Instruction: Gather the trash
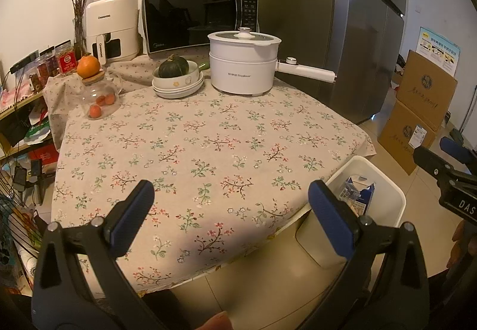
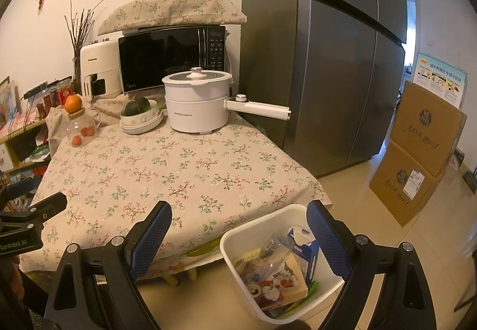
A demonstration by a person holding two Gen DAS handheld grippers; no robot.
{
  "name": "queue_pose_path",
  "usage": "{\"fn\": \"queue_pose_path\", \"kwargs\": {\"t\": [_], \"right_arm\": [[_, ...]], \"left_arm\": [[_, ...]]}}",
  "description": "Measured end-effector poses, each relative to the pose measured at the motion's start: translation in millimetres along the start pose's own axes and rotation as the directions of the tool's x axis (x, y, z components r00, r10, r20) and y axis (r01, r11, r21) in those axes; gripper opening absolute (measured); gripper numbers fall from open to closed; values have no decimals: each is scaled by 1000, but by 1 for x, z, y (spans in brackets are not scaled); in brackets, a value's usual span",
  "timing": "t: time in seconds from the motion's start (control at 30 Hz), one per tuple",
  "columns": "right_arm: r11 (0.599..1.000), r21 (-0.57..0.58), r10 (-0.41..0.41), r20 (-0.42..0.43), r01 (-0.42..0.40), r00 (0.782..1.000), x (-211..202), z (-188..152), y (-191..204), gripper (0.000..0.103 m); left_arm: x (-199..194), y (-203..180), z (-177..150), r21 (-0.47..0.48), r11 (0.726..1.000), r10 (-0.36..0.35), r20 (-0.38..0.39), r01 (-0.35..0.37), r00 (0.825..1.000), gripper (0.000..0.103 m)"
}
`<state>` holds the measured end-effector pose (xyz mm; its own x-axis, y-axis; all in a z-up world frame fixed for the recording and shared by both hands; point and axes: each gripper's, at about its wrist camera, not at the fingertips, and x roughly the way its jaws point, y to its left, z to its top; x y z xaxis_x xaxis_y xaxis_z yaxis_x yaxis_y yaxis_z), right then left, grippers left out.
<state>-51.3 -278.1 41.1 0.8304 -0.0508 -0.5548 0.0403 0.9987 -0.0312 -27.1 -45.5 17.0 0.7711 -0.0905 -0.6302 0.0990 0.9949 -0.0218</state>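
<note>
- Spread wide, left gripper [image 1: 231, 202] hovers empty over the floral tablecloth [image 1: 208, 148].
- Right gripper [image 2: 238, 228], blue textured pads parted, holds nothing.
- White plastic bin [image 2: 253, 228], floor right of table, contains carton [image 2: 304, 249] and wrappers.

Floral-clothed table [image 1: 208, 151] carries electric pot [image 1: 243, 68], stacked bowls [image 1: 177, 85], glass jar [image 1: 100, 97].

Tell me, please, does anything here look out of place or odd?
One thing: a loose orange sits balanced on the clear glass jar's wooden lid, where it could roll off. Otherwise nothing stands out; the trash lies inside the white plastic bin.
</note>
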Motion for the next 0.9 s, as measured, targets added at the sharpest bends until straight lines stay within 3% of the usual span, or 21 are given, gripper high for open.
{"fn": "queue_pose_path", "kwargs": {"t": [0.9], "right_arm": [[1000,-6,4,-11,-4,1000,2,-5,5,93]], "left_arm": [[0,-1,0,3,1000,-13,-1,13,1000,103]]}}
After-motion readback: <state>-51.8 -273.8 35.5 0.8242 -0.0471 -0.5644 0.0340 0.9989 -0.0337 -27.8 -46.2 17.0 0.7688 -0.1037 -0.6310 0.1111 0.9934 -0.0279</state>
